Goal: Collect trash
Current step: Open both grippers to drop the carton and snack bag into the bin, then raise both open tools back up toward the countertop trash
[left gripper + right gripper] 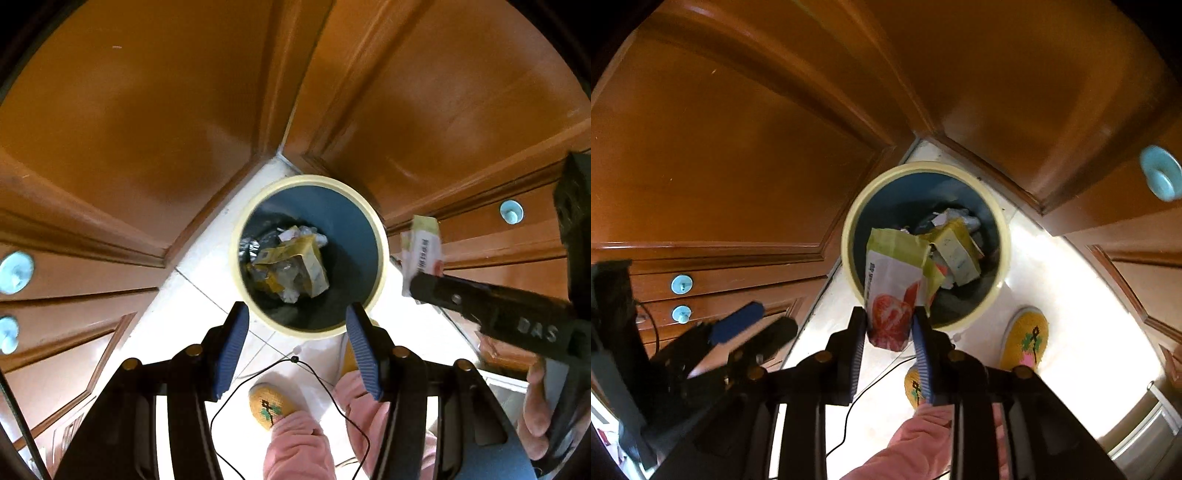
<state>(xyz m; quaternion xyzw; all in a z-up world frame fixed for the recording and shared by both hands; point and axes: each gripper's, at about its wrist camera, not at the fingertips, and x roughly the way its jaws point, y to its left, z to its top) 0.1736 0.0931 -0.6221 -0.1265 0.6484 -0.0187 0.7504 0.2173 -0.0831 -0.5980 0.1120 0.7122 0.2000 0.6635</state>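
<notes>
**A:** Which step is in hand now?

**B:** I judge it is the dropping step. The left gripper (297,354) hangs over the trash bin (380,236) with its jaws about half open and nothing between them. Straight ahead of its tips I see the bin's mouth, with a yellow carton (295,264) and crumpled papers on the bottom.

**A:** And the other one?

**B:** The right gripper (890,334) has a snack wrapper (897,291) between its jaws, the one with a red fruit printed on it. The jaws stand narrow and both pads seem to lie against the wrapper's lower end, so I take it as a grip, though perhaps a loose one. The wrapper sticks out forward from the tips, and most of it lies over the near part of the bin's opening.

**A:** What does the next move call for?

**B:** In my opinion, the right jaws must open more, so the wrapper falls. From the left camera it appears beside the rim, so a small move toward the bin's middle first would be safer.

**A:** Anything else nearby?

**B:** The person's yellow slippers (1028,339) stand behind the tips, near the bin, and wooden cabinet doors (129,129) are beyond it.
</notes>
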